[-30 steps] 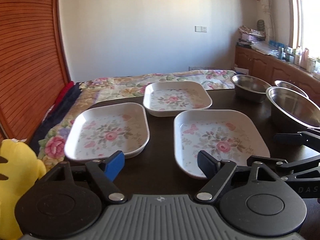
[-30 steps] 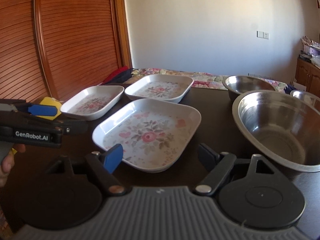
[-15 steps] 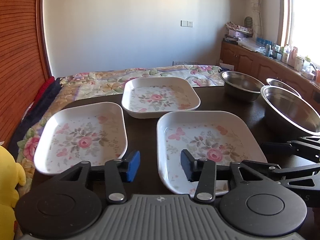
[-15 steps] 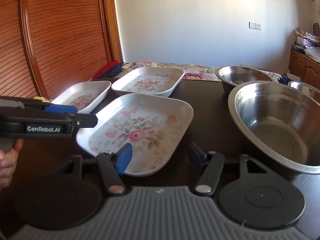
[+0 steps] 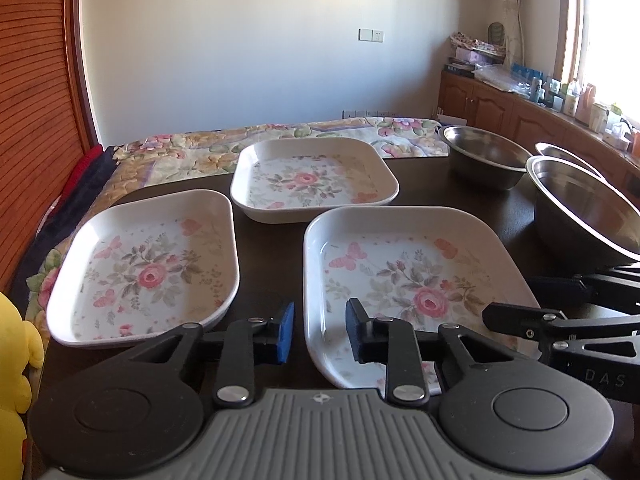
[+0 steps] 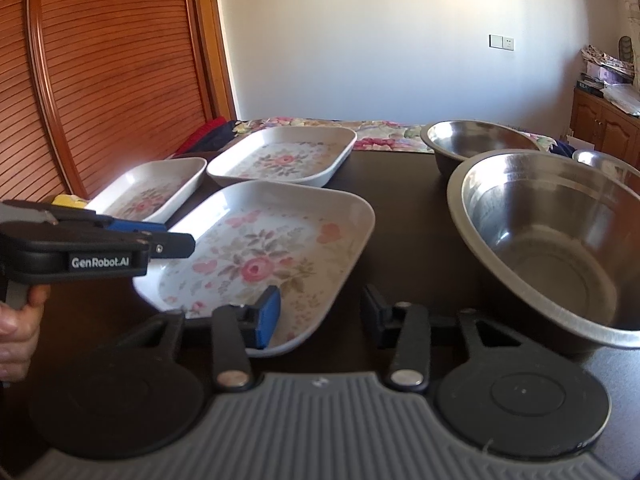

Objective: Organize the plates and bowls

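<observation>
Three white floral plates lie on the dark table [image 5: 264, 264]: a near one [image 5: 412, 288] [image 6: 256, 256], a left one [image 5: 148, 268] and a far one [image 5: 312, 178]. A large steel bowl [image 6: 552, 248] stands to the right, with two smaller bowls [image 5: 484, 156] [image 5: 560, 152] behind it. My left gripper [image 5: 318, 330] [image 6: 176, 236] is closing with the near plate's left front rim between its jaws, the pads not pressing. My right gripper [image 6: 320, 316] [image 5: 532, 300] is closing too, astride that plate's right front rim, blue finger [image 6: 268, 316] over the plate's inside.
A yellow plush toy [image 5: 12, 380] sits off the table's left front corner. A floral cloth [image 5: 280, 140] covers the far end. A louvred wooden door [image 6: 112, 80] stands on the left, cabinets [image 5: 520, 116] on the right. A hand [image 6: 16, 332] holds the left gripper.
Both grippers' jaws have narrowed. The left gripper moved forward and right, so the near plate's rim now lies between its jaws. The right gripper edged in onto the plate's other front corner.
</observation>
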Available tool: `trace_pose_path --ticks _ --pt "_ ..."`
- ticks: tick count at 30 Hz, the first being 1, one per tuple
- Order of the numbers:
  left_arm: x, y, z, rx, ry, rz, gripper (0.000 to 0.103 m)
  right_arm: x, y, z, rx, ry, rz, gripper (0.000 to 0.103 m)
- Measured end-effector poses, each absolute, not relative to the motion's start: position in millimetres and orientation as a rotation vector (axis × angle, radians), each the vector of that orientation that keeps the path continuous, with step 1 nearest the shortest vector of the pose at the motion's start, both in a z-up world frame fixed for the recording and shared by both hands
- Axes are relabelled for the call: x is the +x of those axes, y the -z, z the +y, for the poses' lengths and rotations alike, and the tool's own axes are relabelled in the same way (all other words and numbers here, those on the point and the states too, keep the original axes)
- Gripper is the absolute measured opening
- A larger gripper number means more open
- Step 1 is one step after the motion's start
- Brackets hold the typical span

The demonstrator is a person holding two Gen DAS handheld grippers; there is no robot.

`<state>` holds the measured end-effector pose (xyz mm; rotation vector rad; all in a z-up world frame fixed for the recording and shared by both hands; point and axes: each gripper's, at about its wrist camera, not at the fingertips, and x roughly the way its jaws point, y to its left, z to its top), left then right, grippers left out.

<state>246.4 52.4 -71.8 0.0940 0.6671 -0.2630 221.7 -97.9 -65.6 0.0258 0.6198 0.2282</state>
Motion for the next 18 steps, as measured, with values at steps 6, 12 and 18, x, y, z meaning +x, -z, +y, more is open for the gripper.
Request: trace_pose_path --ticks 6,12,18 --pt "246.2 73.1 51.1 0.095 0.263 0.666 0.022 222.9 65.3 -98.8 0.027 -0.220 0.619 0.038" --pt "238.7 71.0 50.8 0.092 0.268 0.668 0.018 224.2 65.2 -100.9 0.037 -0.224 0.619 0.027" --pt "221.2 62.5 52.9 0.085 0.260 0.646 0.018 219.9 63.0 -101.9 0.049 -0.235 0.622 0.026"
